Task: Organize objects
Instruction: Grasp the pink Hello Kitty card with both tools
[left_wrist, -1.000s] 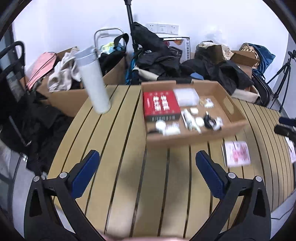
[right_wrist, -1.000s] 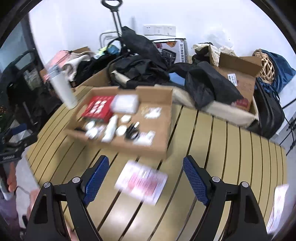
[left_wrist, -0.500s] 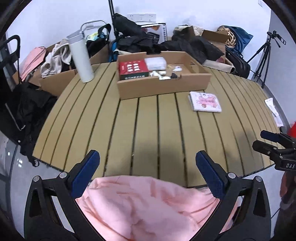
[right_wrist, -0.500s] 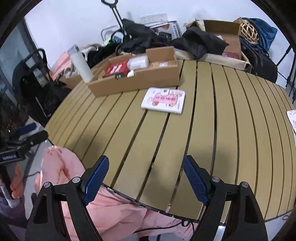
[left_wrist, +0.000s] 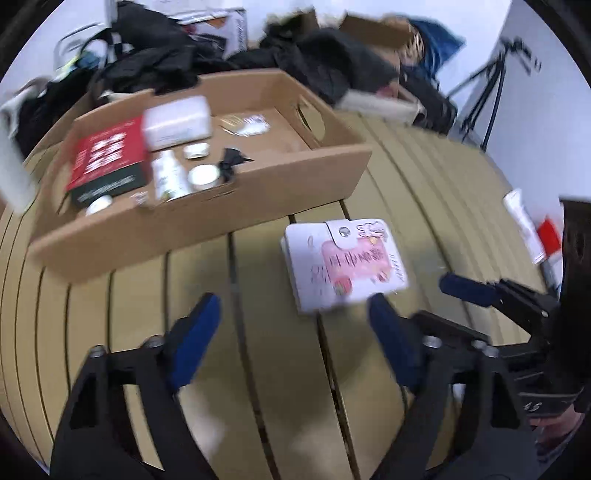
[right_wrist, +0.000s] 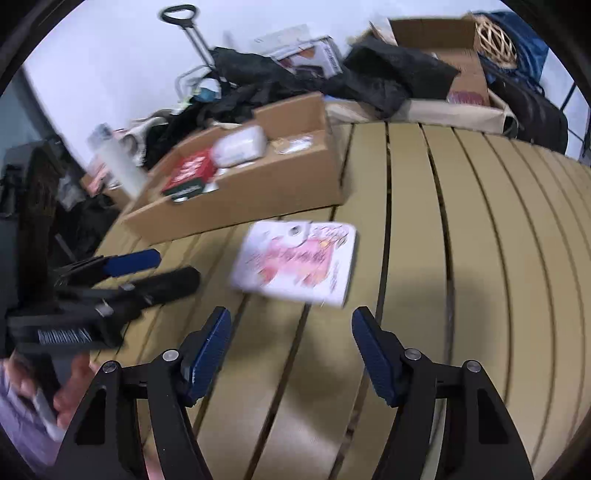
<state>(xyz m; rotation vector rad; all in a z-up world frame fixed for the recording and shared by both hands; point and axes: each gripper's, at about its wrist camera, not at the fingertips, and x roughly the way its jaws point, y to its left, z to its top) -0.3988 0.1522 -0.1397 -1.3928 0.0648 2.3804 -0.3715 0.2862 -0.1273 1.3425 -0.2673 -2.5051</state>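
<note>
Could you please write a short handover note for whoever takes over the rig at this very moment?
Left gripper: open, holding nothing, low over the slatted table.
Right gripper: open, holding nothing, facing the pink-and-white booklet.
The booklet lies flat on the table beside the cardboard box, outside it.
Done: the box already holds a red box, a white case and small items.
Left: probably grasp the booklet and place it in the box.
</note>
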